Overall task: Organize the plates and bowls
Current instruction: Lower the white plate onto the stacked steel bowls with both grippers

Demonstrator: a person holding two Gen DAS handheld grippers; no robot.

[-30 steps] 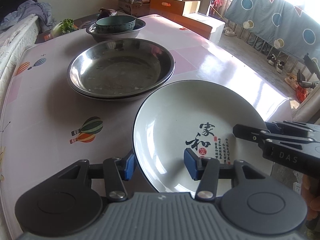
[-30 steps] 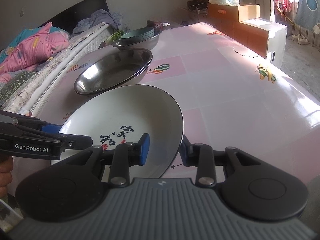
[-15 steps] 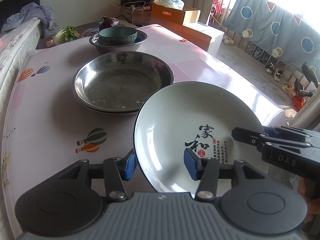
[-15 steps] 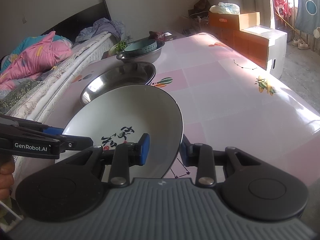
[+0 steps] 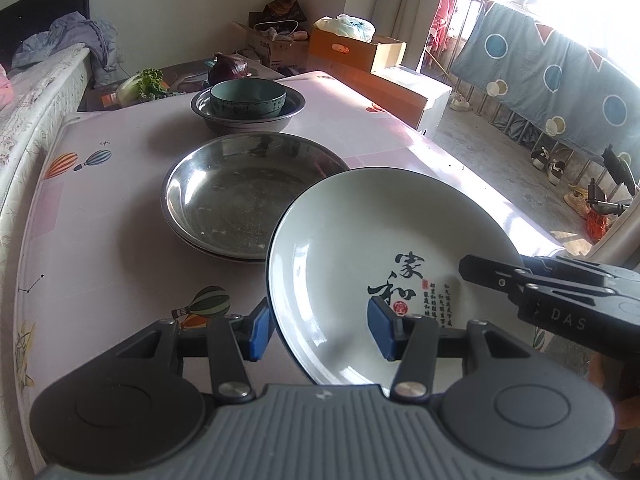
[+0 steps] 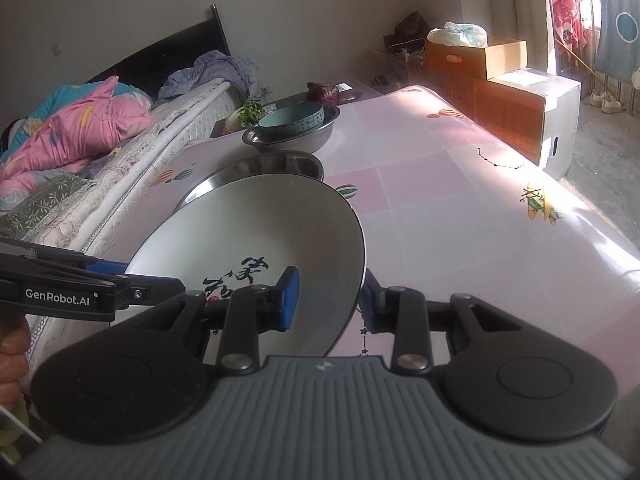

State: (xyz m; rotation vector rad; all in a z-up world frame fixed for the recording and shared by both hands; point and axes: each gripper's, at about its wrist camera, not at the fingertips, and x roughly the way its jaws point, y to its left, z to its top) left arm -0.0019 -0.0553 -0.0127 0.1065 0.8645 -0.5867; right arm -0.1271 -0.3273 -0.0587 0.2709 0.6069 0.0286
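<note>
A white plate [image 5: 384, 248] with black calligraphy is held up above the table by both grippers. My left gripper [image 5: 320, 332] is shut on its near-left rim. My right gripper [image 6: 328, 300] is shut on its right rim; the plate also shows in the right wrist view [image 6: 256, 232]. Beyond it lies a wide steel plate [image 5: 240, 188], also in the right wrist view [image 6: 280, 162]. Further back a teal bowl [image 5: 248, 98] sits inside a steel bowl [image 5: 248, 118].
The table [image 5: 100, 240] has a pink cloth with balloon prints. A bed [image 6: 80, 152] runs along its left side. Cardboard boxes [image 6: 520, 92] stand off the right edge. Vegetables [image 5: 140, 84] lie behind the bowls.
Both grippers have lifted the white plate higher off the table and tilted it a little. The steel plate and bowls have not moved.
</note>
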